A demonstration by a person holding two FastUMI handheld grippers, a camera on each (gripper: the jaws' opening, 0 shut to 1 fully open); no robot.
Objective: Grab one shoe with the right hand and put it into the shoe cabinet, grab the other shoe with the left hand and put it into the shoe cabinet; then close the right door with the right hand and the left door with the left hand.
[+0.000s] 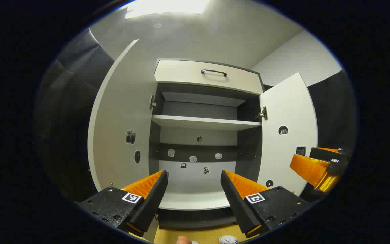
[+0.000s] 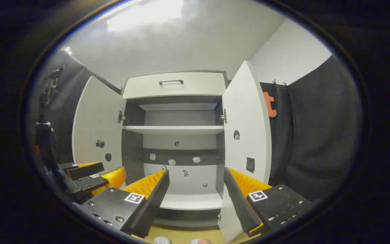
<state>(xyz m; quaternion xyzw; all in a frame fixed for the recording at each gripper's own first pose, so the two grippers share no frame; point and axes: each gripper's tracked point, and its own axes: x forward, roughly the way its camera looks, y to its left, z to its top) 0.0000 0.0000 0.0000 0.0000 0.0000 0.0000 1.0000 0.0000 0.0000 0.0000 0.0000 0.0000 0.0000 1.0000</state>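
- Two shoes on the yellow-tan floor in front of the cabinet, barely in view: left gripper view catches a white rounded toe (image 1: 228,240) at its bottom edge, plus a pinkish bit (image 1: 183,240) beside it (too cut off to tell what it is).
- Right gripper view: white shoe tip (image 2: 162,240) and a second pale tip (image 2: 202,241) at the bottom edge.
- White shoe cabinet with dark interior (image 1: 206,122): both doors swung wide, left door (image 1: 122,118), right door (image 1: 287,132). One white shelf (image 1: 206,122) midway, white bottom board (image 1: 195,200) bare. Closed drawer with dark bar handle (image 1: 214,72) on top.
- Small stickers on back panel and door insides.
- Left gripper (image 1: 193,189): fingers spread wide, nothing between them, aimed at the lower compartment.
- Right gripper (image 2: 196,189): likewise wide apart, holding nothing; right door edge (image 2: 245,125) just past its right finger.
- Each gripper appears in the other's view, off to the side (image 1: 317,166) (image 2: 91,176).
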